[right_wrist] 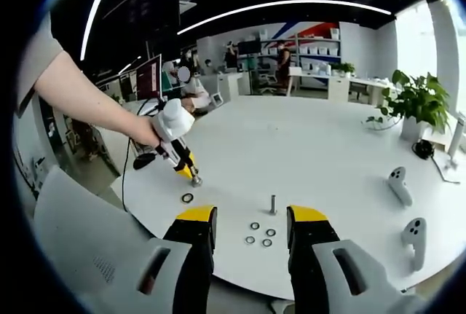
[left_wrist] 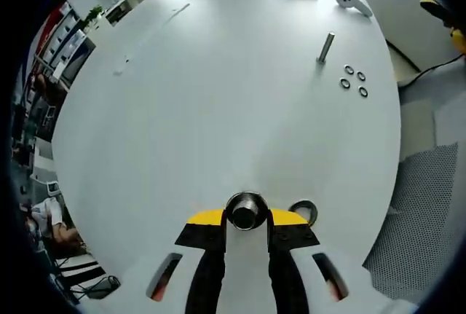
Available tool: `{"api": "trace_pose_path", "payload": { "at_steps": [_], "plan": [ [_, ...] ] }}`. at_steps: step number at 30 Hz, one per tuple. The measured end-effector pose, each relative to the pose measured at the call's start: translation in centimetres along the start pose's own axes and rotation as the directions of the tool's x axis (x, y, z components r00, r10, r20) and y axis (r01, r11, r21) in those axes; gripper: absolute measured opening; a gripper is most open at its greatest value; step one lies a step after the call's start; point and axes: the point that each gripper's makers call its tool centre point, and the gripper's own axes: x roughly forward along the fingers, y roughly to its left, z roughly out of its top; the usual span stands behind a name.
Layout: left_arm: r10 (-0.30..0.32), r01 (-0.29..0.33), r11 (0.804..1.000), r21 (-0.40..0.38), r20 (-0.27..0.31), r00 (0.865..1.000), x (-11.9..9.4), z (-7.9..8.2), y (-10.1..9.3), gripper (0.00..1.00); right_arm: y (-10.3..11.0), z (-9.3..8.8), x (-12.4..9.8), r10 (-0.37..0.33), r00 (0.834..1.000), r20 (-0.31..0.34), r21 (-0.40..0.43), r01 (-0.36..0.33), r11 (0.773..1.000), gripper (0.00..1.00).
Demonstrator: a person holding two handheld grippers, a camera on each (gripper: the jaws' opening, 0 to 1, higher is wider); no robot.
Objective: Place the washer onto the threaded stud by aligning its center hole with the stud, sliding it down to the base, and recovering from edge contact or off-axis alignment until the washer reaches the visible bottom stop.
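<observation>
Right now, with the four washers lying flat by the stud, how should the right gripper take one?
Grip a washer by its outer rim, from above, jaws straddling it. It lies flat and thin on the table, so there is no side face. The right gripper is open; the stud stands close.

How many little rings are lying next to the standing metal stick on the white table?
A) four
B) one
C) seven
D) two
A, since the left gripper view shows four small washers lying in a cluster beside the upright stud on the white table.
</observation>
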Motion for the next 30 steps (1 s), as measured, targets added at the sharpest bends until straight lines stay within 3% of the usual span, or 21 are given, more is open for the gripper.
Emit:
{"api": "trace_pose_path", "payload": {
  "at_steps": [11,22,23,24,26,30],
  "plan": [
    [-0.012,0.012,1.000,0.004,-0.020,1.000,1.7,-0.4,-0.5,0.19,0.0,-0.2,0.0,-0.005,1.000,-0.011,-0.007,0.005,1.000,0.40],
    [-0.027,0.027,1.000,0.002,-0.025,0.999,2.0,-0.4,-0.4,0.20,-0.2,-0.2,0.0,-0.010,1.000,-0.013,-0.007,0.010,1.000,0.40],
    [-0.028,0.028,1.000,-0.001,-0.026,0.999,2.0,-0.4,-0.4,0.21,-0.2,-0.3,0.0,-0.012,1.000,-0.014,-0.006,0.012,1.000,0.40],
    [-0.023,0.021,0.998,-0.056,-0.023,0.999,2.0,-0.6,-0.6,0.22,-0.2,-0.3,0.0,-0.011,1.000,-0.014,-0.008,0.011,1.000,0.40],
    [0.002,-0.003,1.000,-0.024,-0.020,1.000,1.9,-0.8,-0.7,0.28,-0.2,-0.2,0.0,-0.010,1.000,-0.010,-0.005,0.010,1.000,0.40],
    [0.022,-0.022,0.998,-0.054,0.000,1.000,1.4,-1.0,0.0,0.33,-0.1,-0.2,0.0,-0.007,1.000,-0.012,-0.006,0.007,1.000,0.40]
  ]
}}
